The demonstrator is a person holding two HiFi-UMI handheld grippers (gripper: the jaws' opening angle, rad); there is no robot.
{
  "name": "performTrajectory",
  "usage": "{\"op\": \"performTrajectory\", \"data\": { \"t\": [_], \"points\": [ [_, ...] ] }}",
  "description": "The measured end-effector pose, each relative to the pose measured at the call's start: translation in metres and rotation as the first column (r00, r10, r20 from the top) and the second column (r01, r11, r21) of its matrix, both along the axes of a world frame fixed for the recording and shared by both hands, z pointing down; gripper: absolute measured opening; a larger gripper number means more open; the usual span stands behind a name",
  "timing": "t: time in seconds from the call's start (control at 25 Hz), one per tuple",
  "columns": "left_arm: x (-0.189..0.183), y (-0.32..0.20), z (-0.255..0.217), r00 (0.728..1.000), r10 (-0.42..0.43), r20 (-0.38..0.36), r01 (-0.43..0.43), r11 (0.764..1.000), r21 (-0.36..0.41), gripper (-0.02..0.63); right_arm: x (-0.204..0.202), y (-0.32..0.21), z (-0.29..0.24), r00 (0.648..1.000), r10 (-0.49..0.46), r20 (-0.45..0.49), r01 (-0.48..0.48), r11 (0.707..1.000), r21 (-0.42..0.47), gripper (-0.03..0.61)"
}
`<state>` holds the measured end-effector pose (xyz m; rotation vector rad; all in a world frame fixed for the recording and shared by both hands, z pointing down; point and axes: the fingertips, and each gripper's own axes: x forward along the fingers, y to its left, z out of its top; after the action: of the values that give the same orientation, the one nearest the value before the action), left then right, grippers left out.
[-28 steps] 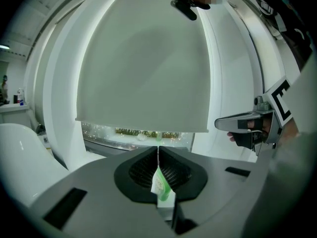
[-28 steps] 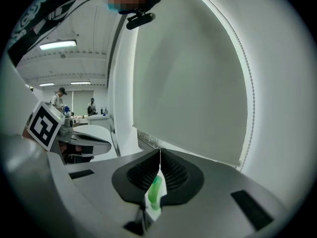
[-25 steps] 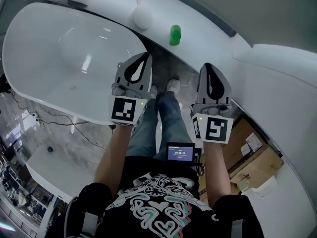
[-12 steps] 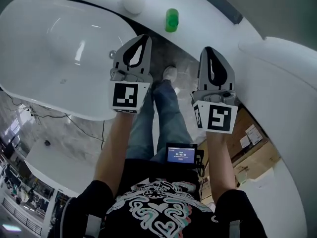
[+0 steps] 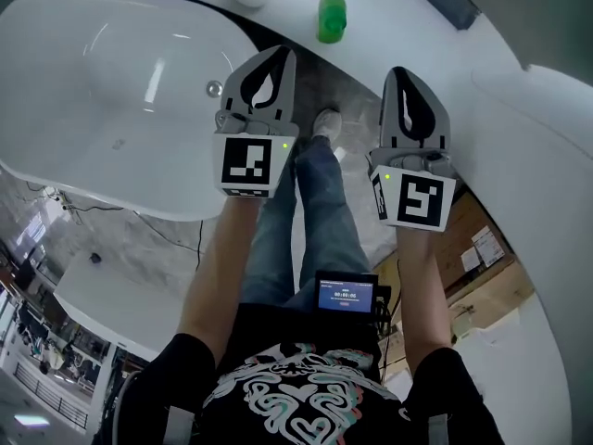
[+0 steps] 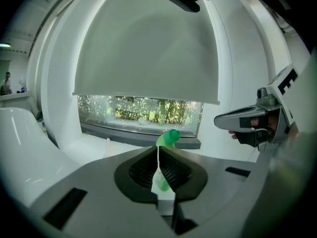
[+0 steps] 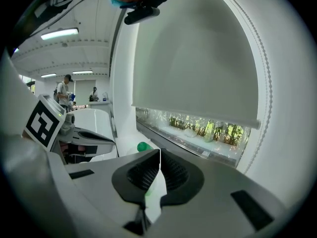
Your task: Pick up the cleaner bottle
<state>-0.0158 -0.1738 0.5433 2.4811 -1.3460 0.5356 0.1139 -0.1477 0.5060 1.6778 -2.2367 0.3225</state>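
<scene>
Left gripper: being held with jaws together, nothing being gripped.
Right gripper: likewise being held closed and empty.
Bottle, green: being seen standing on the white ledge beside the tub, ahead of both grippers and apart from them.

We count one green cleaner bottle at twelve o'clock and one white bathtub at ten o'clock. There are two grippers, the left gripper and the right gripper, and two marker cubes, one on each. One lit screen sits at six o'clock. In the right gripper view, two people stand at nine o'clock.
</scene>
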Motion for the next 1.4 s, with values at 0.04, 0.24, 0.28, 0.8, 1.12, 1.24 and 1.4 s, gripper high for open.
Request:
{"op": "performTrajectory", "data": {
  "t": [0.04, 0.24, 0.28, 0.8, 1.12, 1.24, 1.4],
  "points": [
    [0.002, 0.001, 0.003, 1.0, 0.001, 0.002, -0.001, 1.0, -0.003, 0.02, 0.002, 0.0, 0.004, 1.0, 0.007, 0.002, -0.007, 1.0, -0.002, 0.028],
    [0.005, 0.0, 0.018, 1.0, 0.009, 0.009, -0.009, 1.0, -0.005, 0.02, 0.0, 0.0, 0.028, 1.0, -0.003, -0.02, 0.003, 1.0, -0.021, 0.028],
    [0.005, 0.0, 0.021, 1.0, 0.01, 0.01, -0.01, 1.0, -0.006, 0.02, 0.0, 0.001, 0.032, 1.0, -0.007, -0.026, 0.007, 1.0, -0.026, 0.028],
    [0.017, -0.001, 0.057, 0.999, 0.013, 0.043, -0.012, 1.0, -0.026, 0.02, 0.01, 0.006, 0.059, 1.0, 0.008, -0.028, -0.01, 0.998, -0.06, 0.028],
    [0.032, -0.004, 0.077, 0.997, 0.017, 0.069, -0.015, 0.999, -0.04, 0.02, 0.016, 0.004, 0.073, 1.0, 0.014, -0.021, -0.016, 0.996, -0.085, 0.028],
    [0.034, -0.007, 0.089, 0.996, 0.006, 0.088, -0.002, 0.999, -0.045, 0.02, 0.019, 0.002, 0.079, 1.0, 0.024, -0.013, -0.025, 0.995, -0.098, 0.028],
    [0.035, -0.013, 0.107, 0.997, -0.024, 0.078, 0.029, 0.997, -0.066, 0.108, 0.022, -0.003, 0.086, 0.999, 0.041, -0.002, -0.041, 0.994, -0.106, 0.028]
  ]
}}
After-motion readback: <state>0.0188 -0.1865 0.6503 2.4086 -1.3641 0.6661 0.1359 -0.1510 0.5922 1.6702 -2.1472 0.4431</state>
